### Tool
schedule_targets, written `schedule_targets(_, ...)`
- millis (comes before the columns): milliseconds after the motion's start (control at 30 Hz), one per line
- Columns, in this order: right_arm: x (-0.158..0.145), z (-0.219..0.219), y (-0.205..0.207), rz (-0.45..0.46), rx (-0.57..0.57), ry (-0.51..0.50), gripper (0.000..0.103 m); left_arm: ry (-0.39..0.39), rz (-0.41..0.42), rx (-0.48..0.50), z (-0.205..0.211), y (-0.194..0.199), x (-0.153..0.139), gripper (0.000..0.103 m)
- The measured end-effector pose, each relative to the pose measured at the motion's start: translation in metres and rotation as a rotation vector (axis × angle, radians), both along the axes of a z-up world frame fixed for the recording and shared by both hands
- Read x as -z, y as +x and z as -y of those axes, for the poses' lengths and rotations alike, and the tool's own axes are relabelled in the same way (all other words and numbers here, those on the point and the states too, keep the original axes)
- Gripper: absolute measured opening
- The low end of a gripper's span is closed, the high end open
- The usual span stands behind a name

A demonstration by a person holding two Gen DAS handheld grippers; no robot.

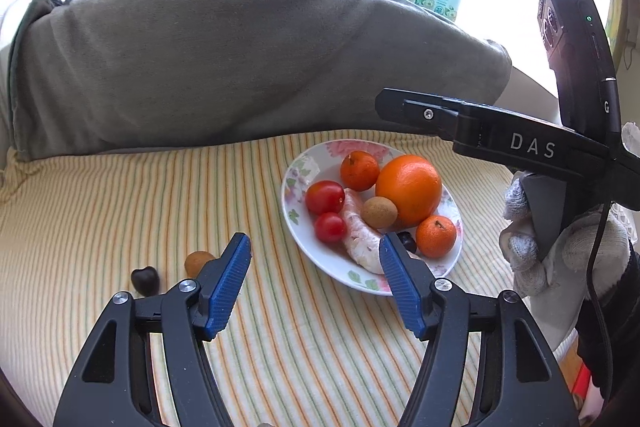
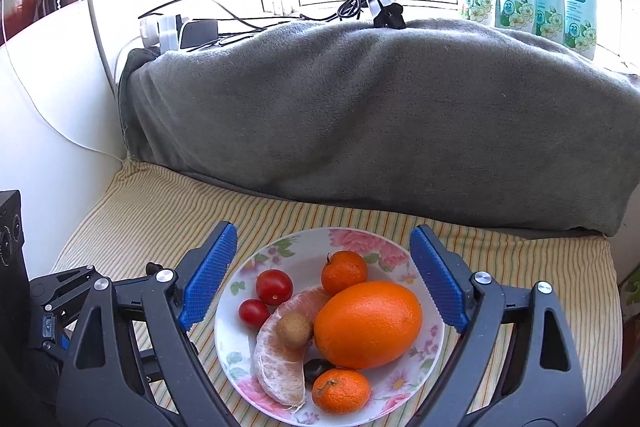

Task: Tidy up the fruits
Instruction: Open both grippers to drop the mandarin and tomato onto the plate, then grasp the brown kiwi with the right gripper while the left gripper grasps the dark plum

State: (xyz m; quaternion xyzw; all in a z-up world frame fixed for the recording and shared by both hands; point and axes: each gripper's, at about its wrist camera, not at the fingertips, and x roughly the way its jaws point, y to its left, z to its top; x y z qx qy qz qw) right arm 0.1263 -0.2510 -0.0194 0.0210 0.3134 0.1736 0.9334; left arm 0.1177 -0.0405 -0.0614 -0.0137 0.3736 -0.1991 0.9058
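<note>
- Two loose fruits on the striped cloth point(image 1: 100, 211), far left: dark heart-shaped fruit point(image 1: 145, 279), small brown fruit point(image 1: 199, 262) just right of it, partly behind the left finger.
- Left hand-held gripper point(image 1: 315, 249): jaws apart, nothing btwn; loose pair lies left of its line, so it's the nearer one for them.
- Plate point(image 2: 434, 345) w/ orange point(image 2: 368, 323) etc. sits right of them.
- Right hand-held gripper point(image 2: 323, 273): jaws wide apart, empty, over the plate, well apart from the strays.

A small dark fruit point(image 2: 316, 367) on the plate point(image 2: 236, 343) sits mostly hidden under the big orange point(image 2: 368, 323) (lower centre); its kind is unclear.
</note>
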Motion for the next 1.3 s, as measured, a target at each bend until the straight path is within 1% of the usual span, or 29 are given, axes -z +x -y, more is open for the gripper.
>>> schedule_targets(200, 0.000, -0.006, -0.003, -0.008, -0.023, 0.004, 0.091, 0.004, -0.004, -0.057, -0.035, -0.007, 0.006, 0.066)
schedule_targets(500, 0.003, -0.026, -0.007, -0.022, -0.111, 0.009, 0.090, 0.025, -0.030, -0.153, -0.086, -0.014, 0.018, 0.066)
schedule_targets(667, 0.007, -0.045, -0.012, -0.029, -0.174, -0.015, 0.090, 0.022, -0.047, -0.178, -0.105, -0.012, 0.026, 0.058)
schedule_targets(733, 0.010, -0.054, -0.015, -0.031, -0.203, -0.032, 0.090, 0.013, -0.057, -0.178, -0.109, -0.011, 0.028, 0.051)
schedule_targets(767, 0.011, -0.059, -0.016, -0.032, -0.217, -0.044, 0.090, 0.012, -0.059, -0.177, -0.110, -0.010, 0.028, 0.049)
schedule_targets(800, 0.012, -0.064, -0.018, -0.032, -0.232, -0.056, 0.088, 0.010, -0.060, -0.174, -0.111, -0.010, 0.029, 0.046)
schedule_targets(833, 0.014, -0.068, -0.018, -0.036, -0.250, -0.067, 0.084, 0.009, -0.063, -0.171, -0.111, -0.009, 0.030, 0.043)
schedule_targets(967, 0.019, -0.087, -0.021, -0.057, -0.319, -0.105, 0.075, -0.004, -0.074, -0.152, -0.110, -0.005, 0.032, 0.039)
schedule_targets(1000, 0.021, -0.093, -0.022, -0.060, -0.335, -0.116, 0.073, -0.008, -0.079, -0.147, -0.110, -0.003, 0.033, 0.037)
schedule_targets(1067, 0.024, -0.102, -0.022, -0.074, -0.366, -0.135, 0.063, -0.022, -0.090, -0.140, -0.111, -0.001, 0.036, 0.035)
schedule_targets(1133, 0.029, -0.111, -0.020, -0.092, -0.392, -0.149, 0.058, -0.036, -0.101, -0.142, -0.112, 0.003, 0.038, 0.034)
schedule_targets(1233, 0.036, -0.122, -0.019, -0.108, -0.420, -0.173, 0.056, -0.044, -0.113, -0.142, -0.113, 0.008, 0.042, 0.031)
schedule_targets(1300, 0.040, -0.127, -0.018, -0.119, -0.435, -0.188, 0.050, -0.040, -0.117, -0.140, -0.112, 0.010, 0.043, 0.031)
